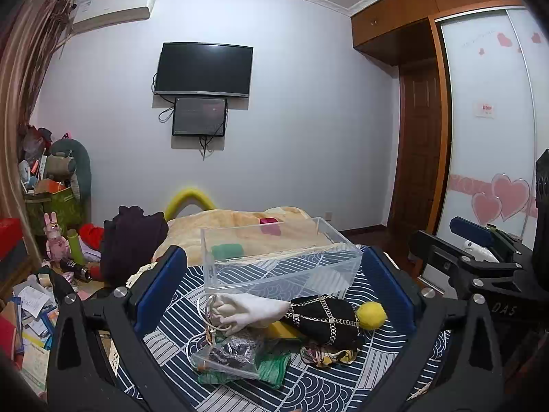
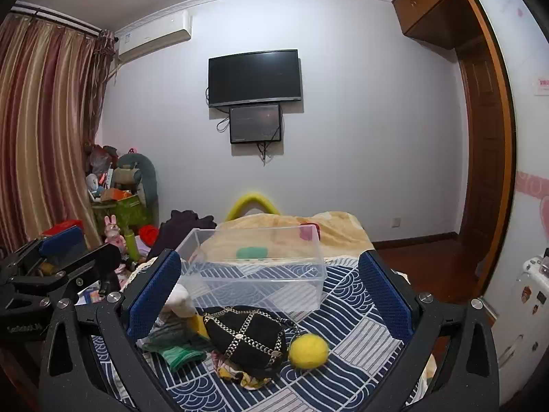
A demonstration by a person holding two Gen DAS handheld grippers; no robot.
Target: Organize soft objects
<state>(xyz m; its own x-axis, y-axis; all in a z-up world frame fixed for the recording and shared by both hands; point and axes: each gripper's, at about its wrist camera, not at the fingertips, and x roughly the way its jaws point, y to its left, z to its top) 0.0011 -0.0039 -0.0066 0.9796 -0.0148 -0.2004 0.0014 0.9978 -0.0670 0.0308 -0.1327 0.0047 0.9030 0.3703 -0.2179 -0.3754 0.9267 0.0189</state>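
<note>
A pile of soft things lies on the blue patterned cloth in front of a clear plastic box: a black chained hat, a yellow ball, a white drawstring pouch, a green cloth and a clear bag. My left gripper is open and empty above the pile. My right gripper is open and empty, with the hat and ball between its fingers' span.
The bed carries a beige blanket, a green item and a pink item behind the box. Dark clothes and clutter sit at the left. A wardrobe stands at the right.
</note>
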